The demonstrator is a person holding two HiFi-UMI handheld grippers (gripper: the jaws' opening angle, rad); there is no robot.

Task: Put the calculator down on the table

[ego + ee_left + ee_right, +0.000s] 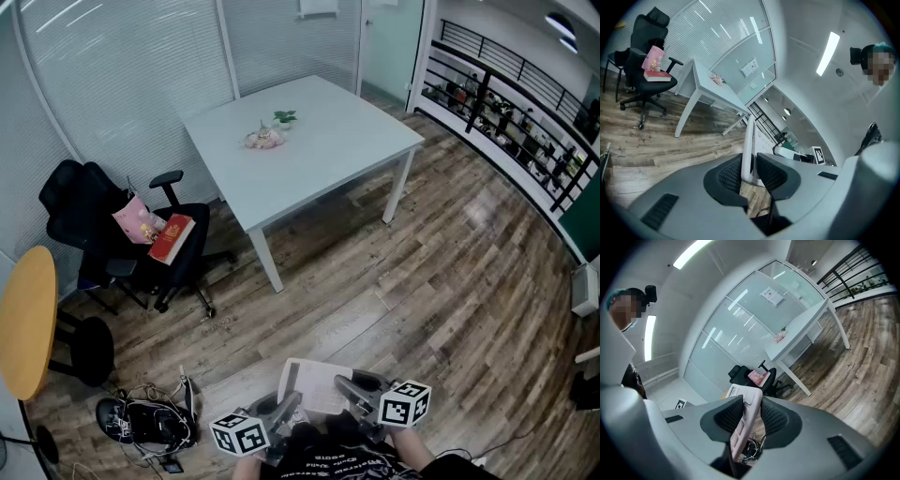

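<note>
The calculator [316, 383], a flat white slab, hangs level above the wood floor close to my body. My left gripper [287, 407] is shut on its left edge and my right gripper [351, 387] on its right edge. In the left gripper view the calculator [749, 140] shows edge-on as a thin white strip, pinched by the dark pads of the left gripper [749, 173]. In the right gripper view the calculator [749, 414] is clamped in the right gripper [751, 416], keys partly showing. The white table [337, 141] stands far ahead across the floor.
On the table sit a small plant [285, 118] and a pinkish bunch [263, 139]. A black office chair [112, 234] holds a red book [172, 238] and a pink bag. A round wooden table [26, 319] is at the left; cables and a dark bag [150, 422] lie on the floor. A railing [511, 103] runs along the right.
</note>
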